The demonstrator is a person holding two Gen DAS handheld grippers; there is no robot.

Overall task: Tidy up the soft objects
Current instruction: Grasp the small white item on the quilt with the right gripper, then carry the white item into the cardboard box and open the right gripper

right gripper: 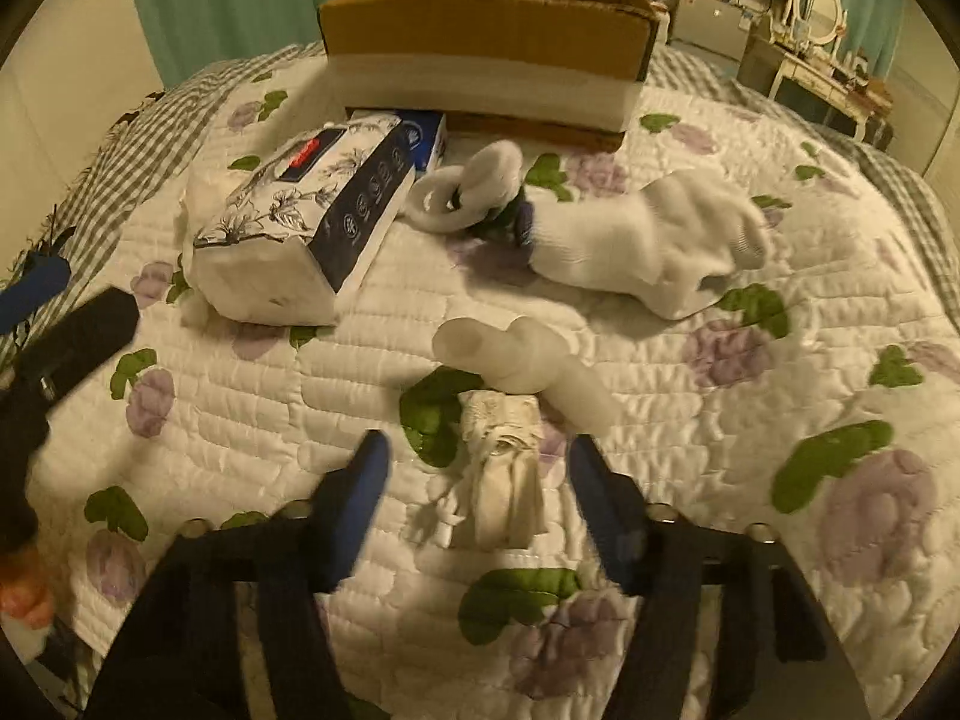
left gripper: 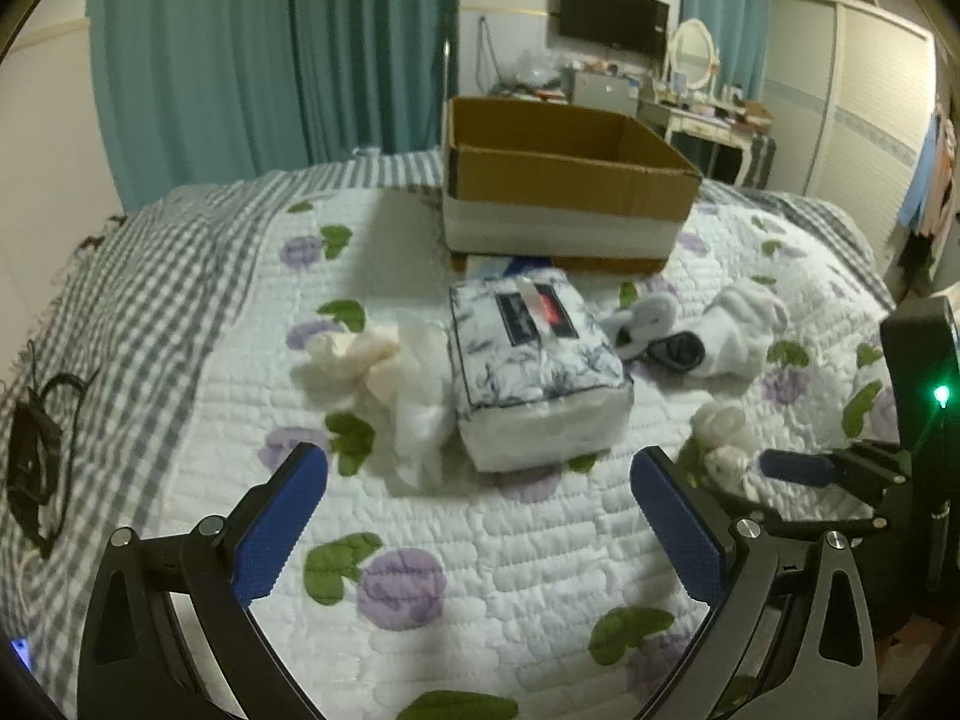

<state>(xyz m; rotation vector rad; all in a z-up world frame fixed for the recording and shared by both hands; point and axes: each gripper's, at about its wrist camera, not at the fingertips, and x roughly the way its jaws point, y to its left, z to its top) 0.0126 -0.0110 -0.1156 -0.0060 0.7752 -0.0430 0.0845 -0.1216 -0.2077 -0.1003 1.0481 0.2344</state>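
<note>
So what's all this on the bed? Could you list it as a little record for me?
surface: floral quilt
container: open cardboard box, far side
beside box: tissue pack
loose items: white sock, cream cloth bundle
left gripper: open, holding nothing
right gripper: open, either side of the cream cloth bundle

Indoor light, dim and even; my left wrist view cool-white, my right wrist view amber-tinted; soft shadows beneath the cardboard box (left gripper: 558, 180) and tissue pack (left gripper: 537, 372); fisheye bending and black vignette at edges; my right hand-held gripper (right gripper: 477, 495) motion-blurred; background soft.
</note>
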